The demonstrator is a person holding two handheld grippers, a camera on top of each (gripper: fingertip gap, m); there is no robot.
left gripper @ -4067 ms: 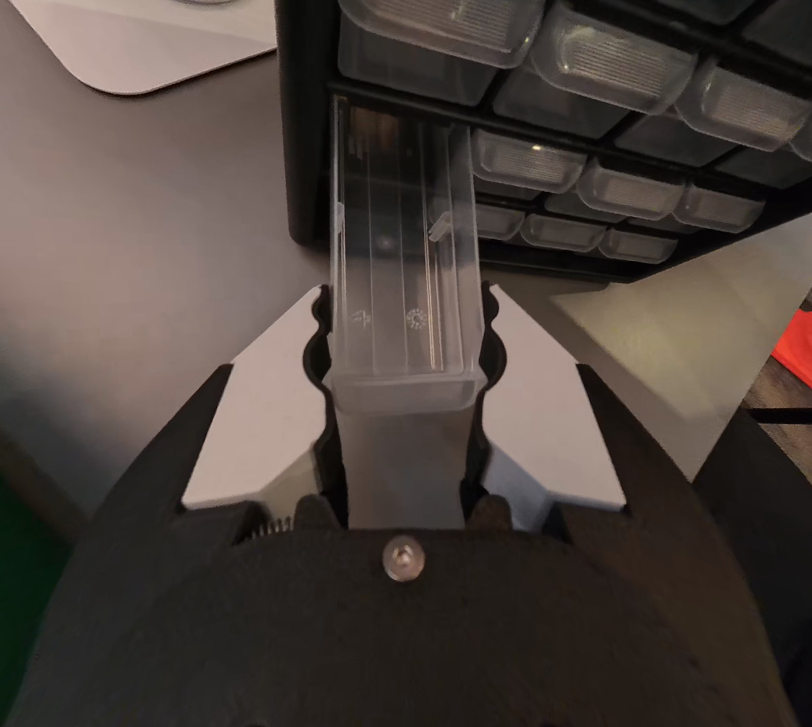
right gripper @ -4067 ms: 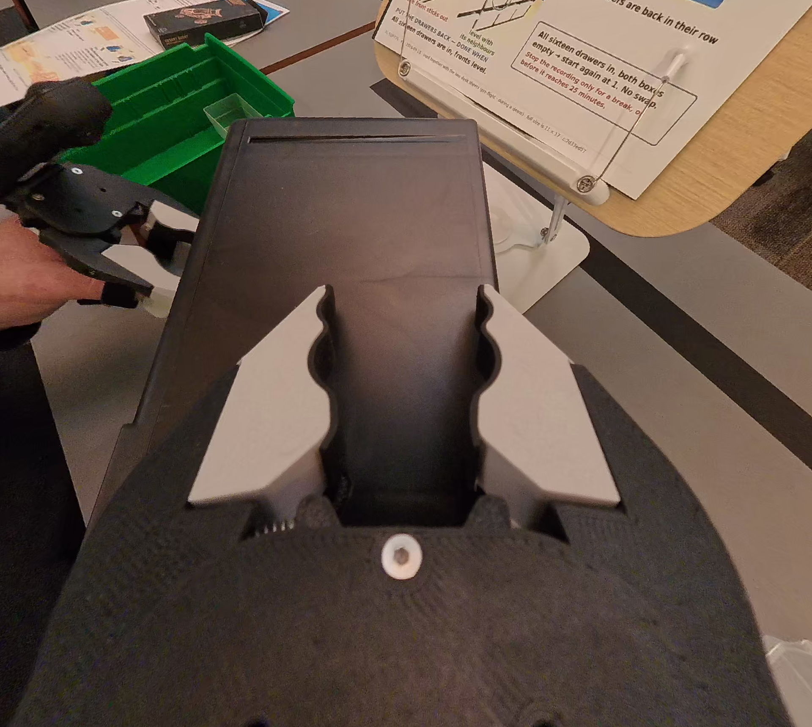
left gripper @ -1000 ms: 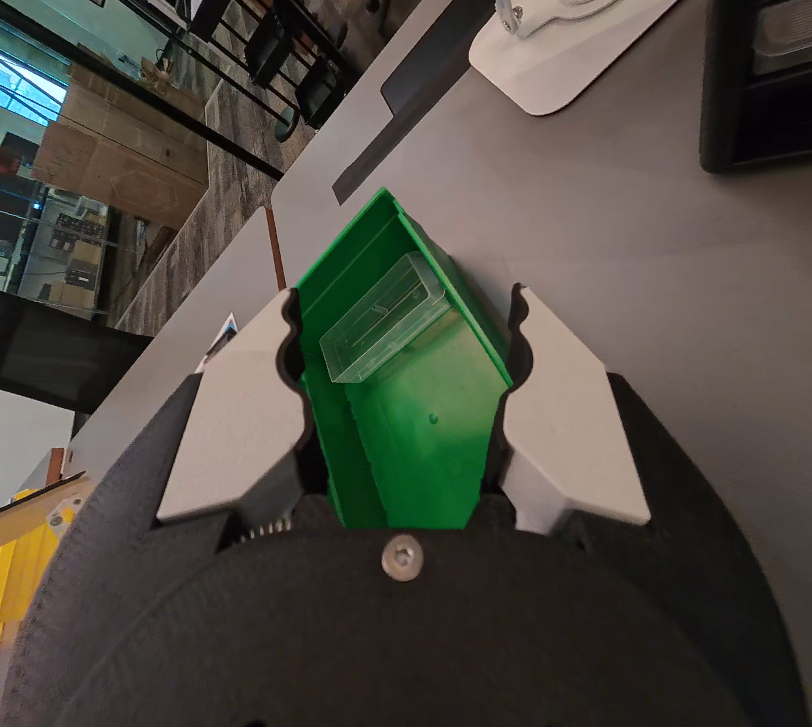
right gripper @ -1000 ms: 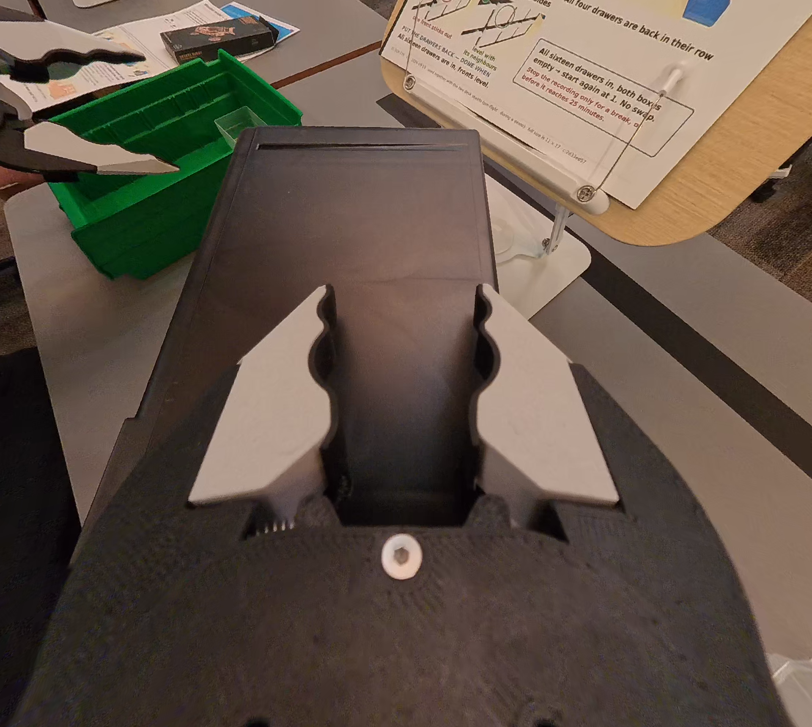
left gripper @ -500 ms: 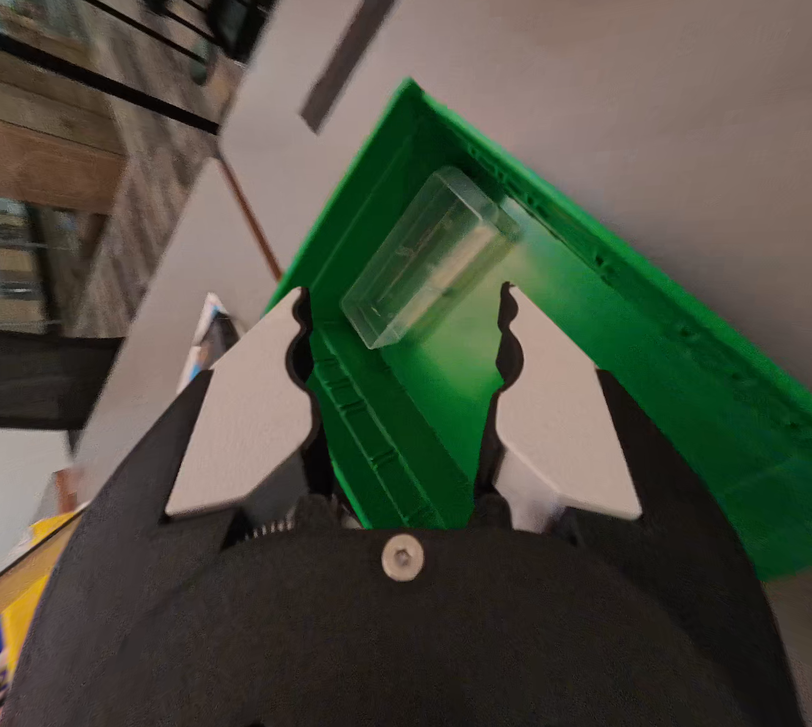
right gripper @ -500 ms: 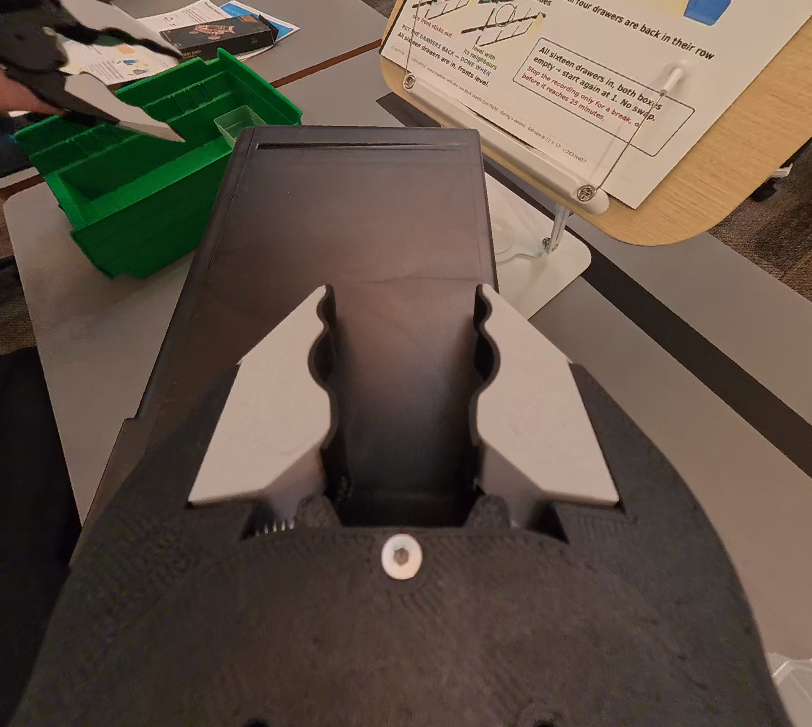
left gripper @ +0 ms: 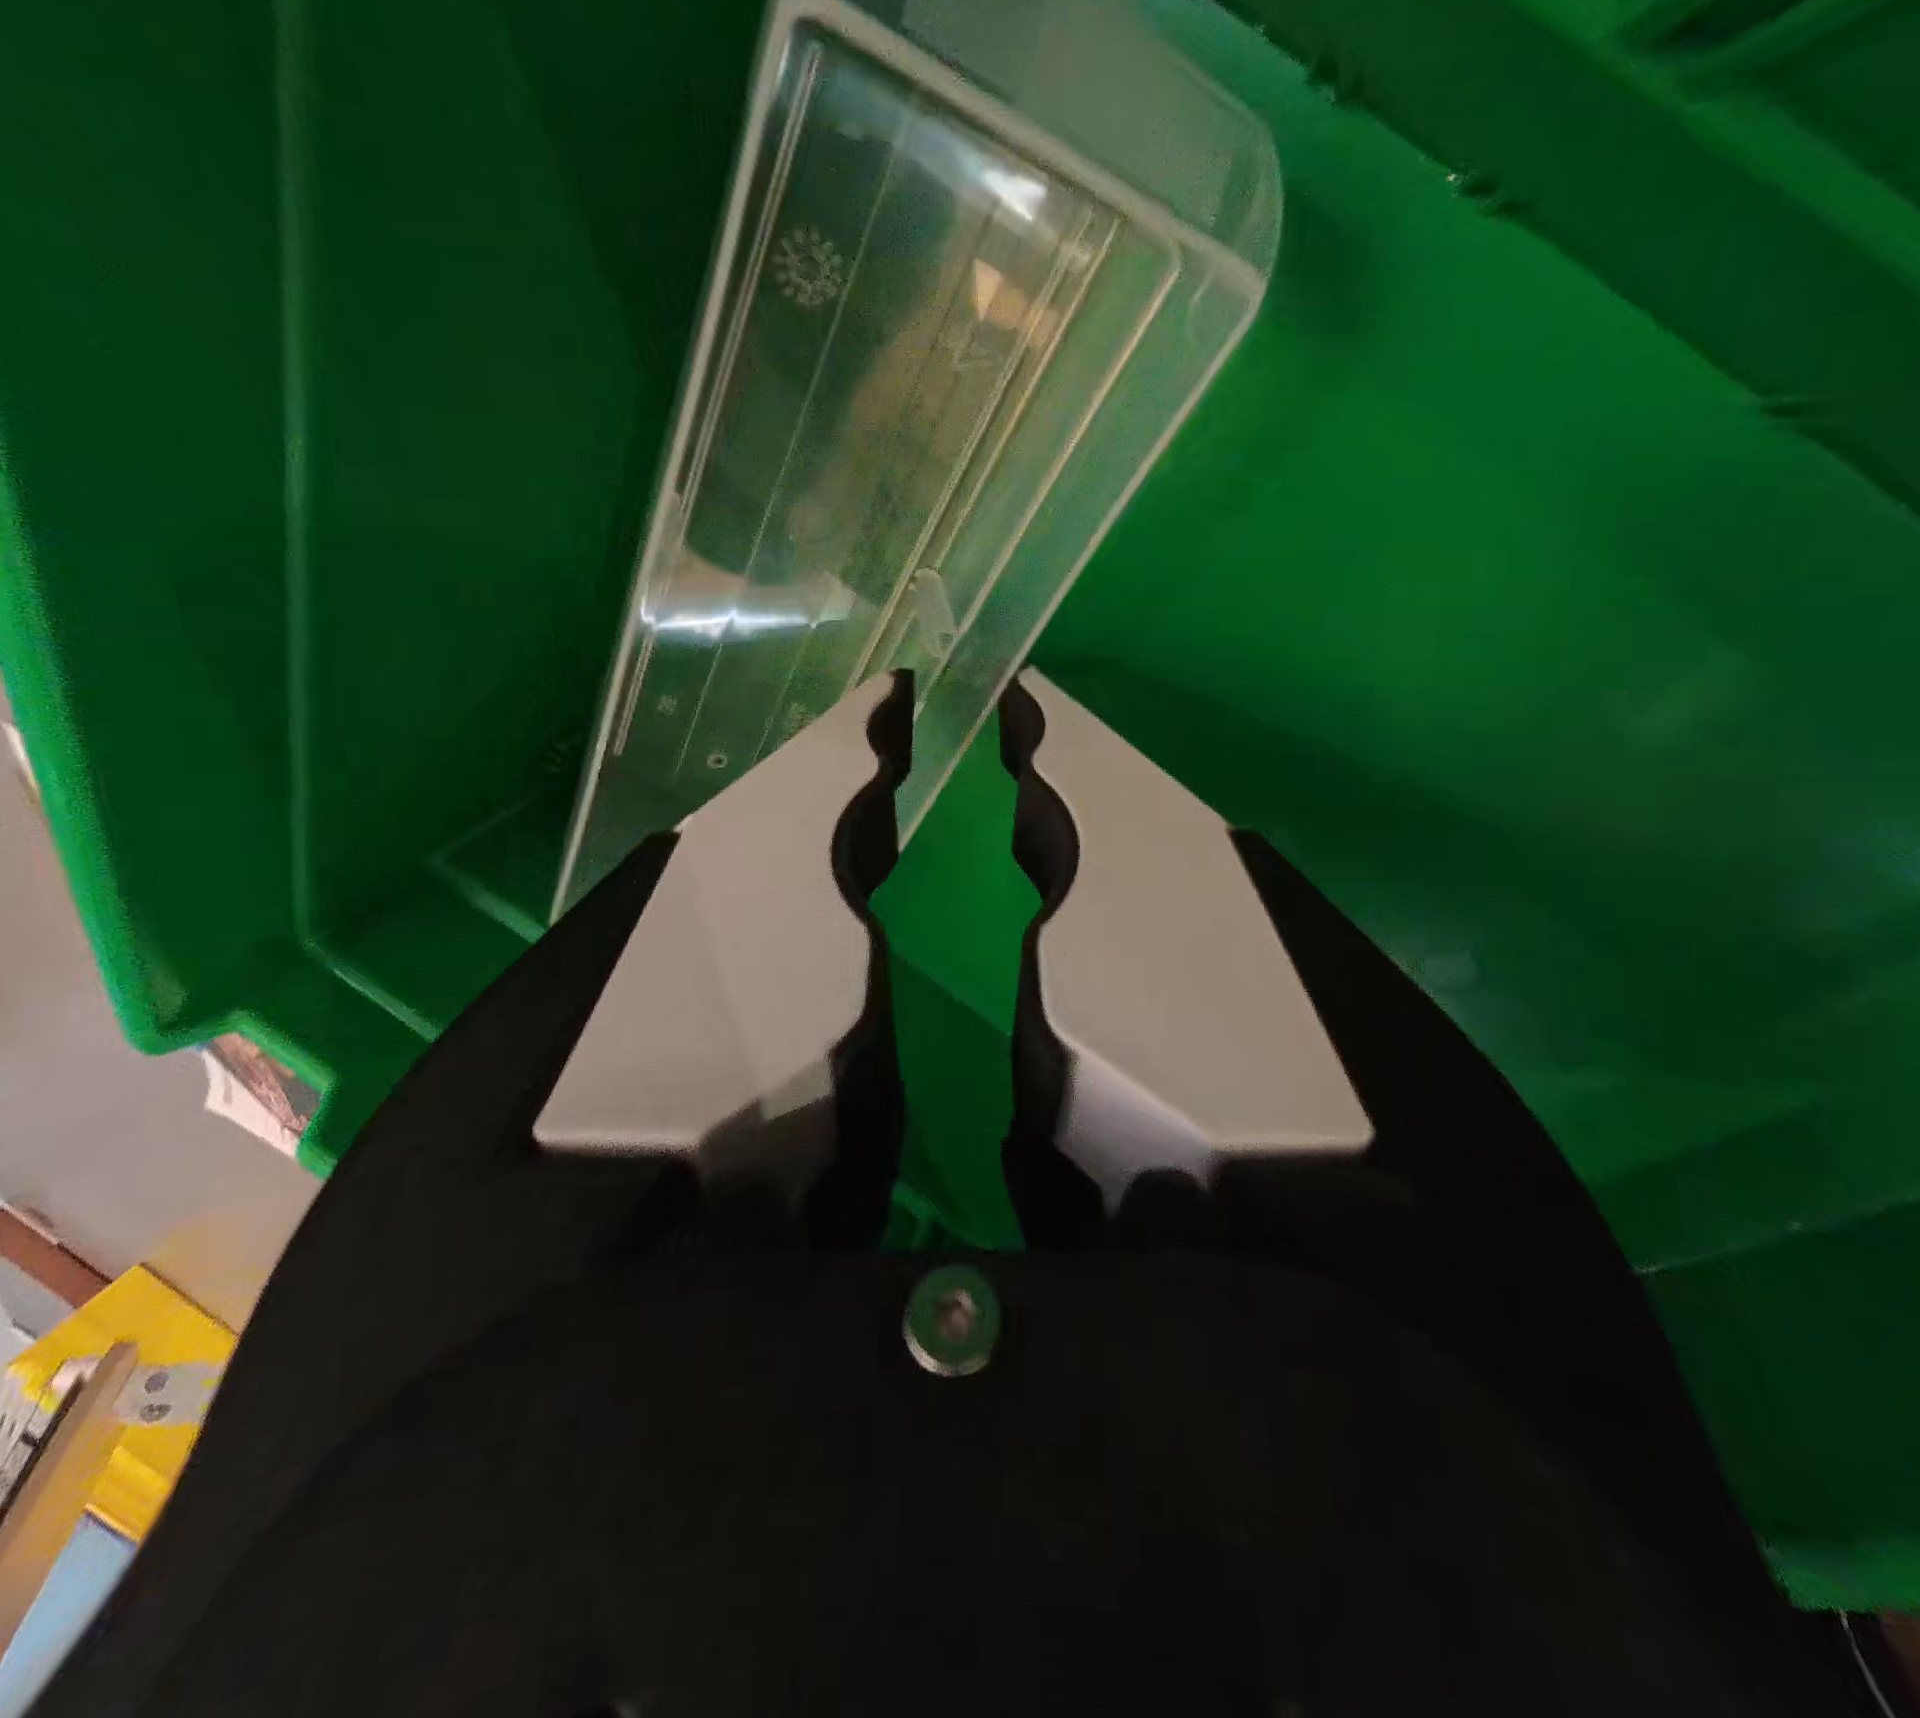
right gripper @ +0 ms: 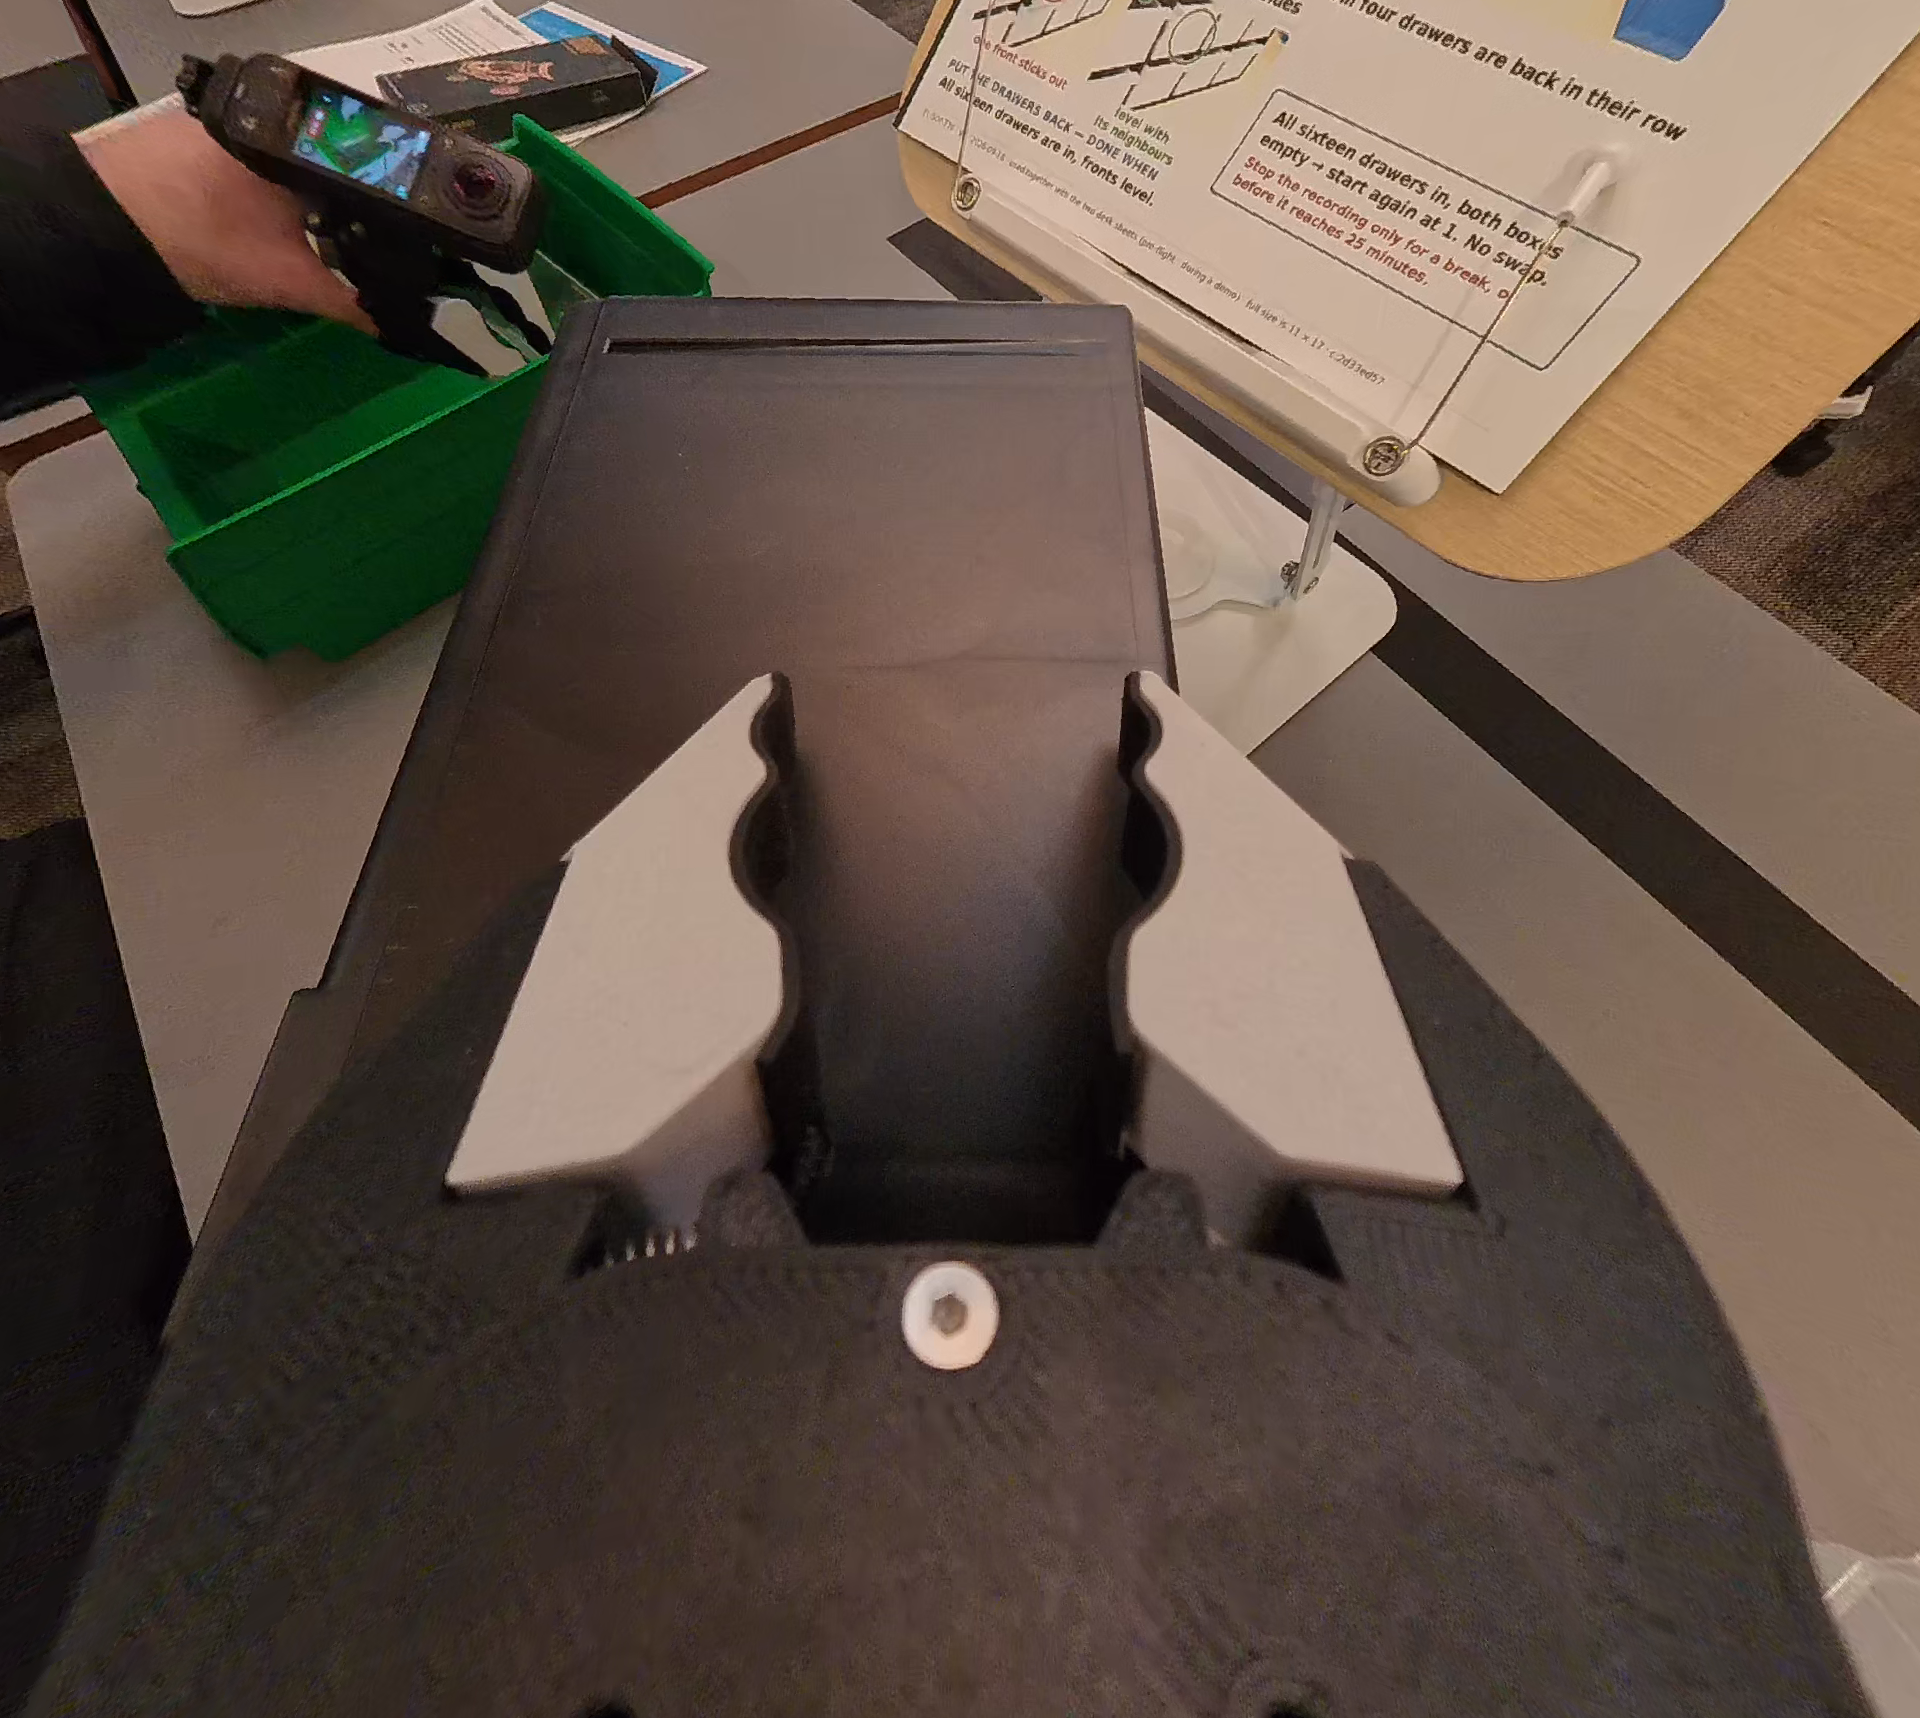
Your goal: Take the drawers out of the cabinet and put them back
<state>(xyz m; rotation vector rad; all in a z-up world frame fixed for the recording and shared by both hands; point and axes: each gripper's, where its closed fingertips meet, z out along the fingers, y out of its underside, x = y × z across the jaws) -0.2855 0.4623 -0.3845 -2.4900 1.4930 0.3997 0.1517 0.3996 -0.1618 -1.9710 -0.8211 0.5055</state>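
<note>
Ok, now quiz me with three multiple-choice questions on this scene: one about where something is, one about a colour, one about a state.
1. Where is the clear drawer?
A) on the cabinet
B) in the green bin
C) on the paper stand

2. What colour is the cabinet top?
A) white
B) green
C) black

3. How is the right claw?
A) open, empty
B) shut on a drawer
C) shut, empty

Answers:
1 B: green walls surround the drawer in the left wrist view.
2 C: the flat top under the right claw is black.
3 A: its fingers stand wide apart with only cabinet top between them.
</note>
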